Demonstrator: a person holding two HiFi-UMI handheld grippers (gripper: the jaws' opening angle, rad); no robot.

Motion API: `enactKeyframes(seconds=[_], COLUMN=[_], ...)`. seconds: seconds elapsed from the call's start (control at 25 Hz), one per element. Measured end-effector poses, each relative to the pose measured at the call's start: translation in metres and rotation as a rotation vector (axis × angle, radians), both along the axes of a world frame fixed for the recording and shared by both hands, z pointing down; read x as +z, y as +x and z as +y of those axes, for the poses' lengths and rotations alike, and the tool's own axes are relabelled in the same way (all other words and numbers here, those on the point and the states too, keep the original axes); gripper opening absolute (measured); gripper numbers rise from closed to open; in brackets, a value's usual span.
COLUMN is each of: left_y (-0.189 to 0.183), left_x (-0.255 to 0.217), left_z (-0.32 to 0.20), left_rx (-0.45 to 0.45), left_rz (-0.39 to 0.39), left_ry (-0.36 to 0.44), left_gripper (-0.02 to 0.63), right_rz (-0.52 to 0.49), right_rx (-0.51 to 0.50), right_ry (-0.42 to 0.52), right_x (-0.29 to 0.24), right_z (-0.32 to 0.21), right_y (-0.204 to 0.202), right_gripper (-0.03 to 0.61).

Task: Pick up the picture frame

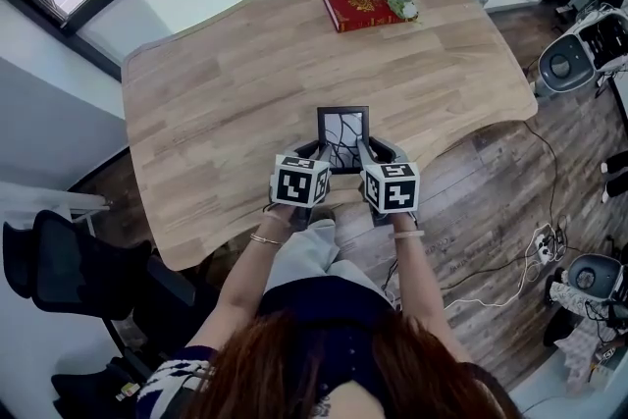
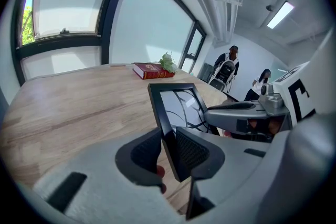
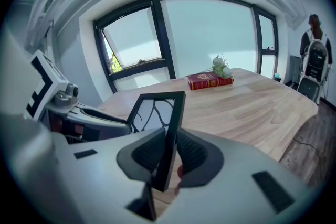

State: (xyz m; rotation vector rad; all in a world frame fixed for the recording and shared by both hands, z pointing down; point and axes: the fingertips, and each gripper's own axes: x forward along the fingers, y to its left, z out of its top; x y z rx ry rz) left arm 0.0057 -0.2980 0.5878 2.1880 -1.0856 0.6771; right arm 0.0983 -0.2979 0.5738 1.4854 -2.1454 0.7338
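The left tool [image 2: 169,157] and right tool [image 3: 167,157] each clamp a side edge of the upright frame [image 1: 342,138] between them.

The black picture frame [image 1: 342,137] is standing upright, its pane showing dark curving lines. Its left edge is sitting pinched in the left gripper [image 2: 168,150] and its right edge in the right gripper [image 3: 168,153], the top rising ahead of both.

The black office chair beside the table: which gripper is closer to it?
Left. The left gripper, clamped on the picture frame's left edge, is on the black office chair's side; the right gripper grips the frame's opposite edge, farther away.
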Motion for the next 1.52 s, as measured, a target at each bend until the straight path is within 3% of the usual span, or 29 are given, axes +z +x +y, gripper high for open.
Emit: enactKeyframes(seconds=[1.52], left_y=[-0.006], left_x=[-0.093], left_z=[0.120], left_rx=[0.002], left_rz=[-0.019], left_ry=[0.245], left_gripper=[0.100], right_rz=[-0.024], right_rx=[0.009], right_ry=[0.236], right_x=[-0.091], right_z=[0.125], right_y=[-0.006], right_gripper=[0.074])
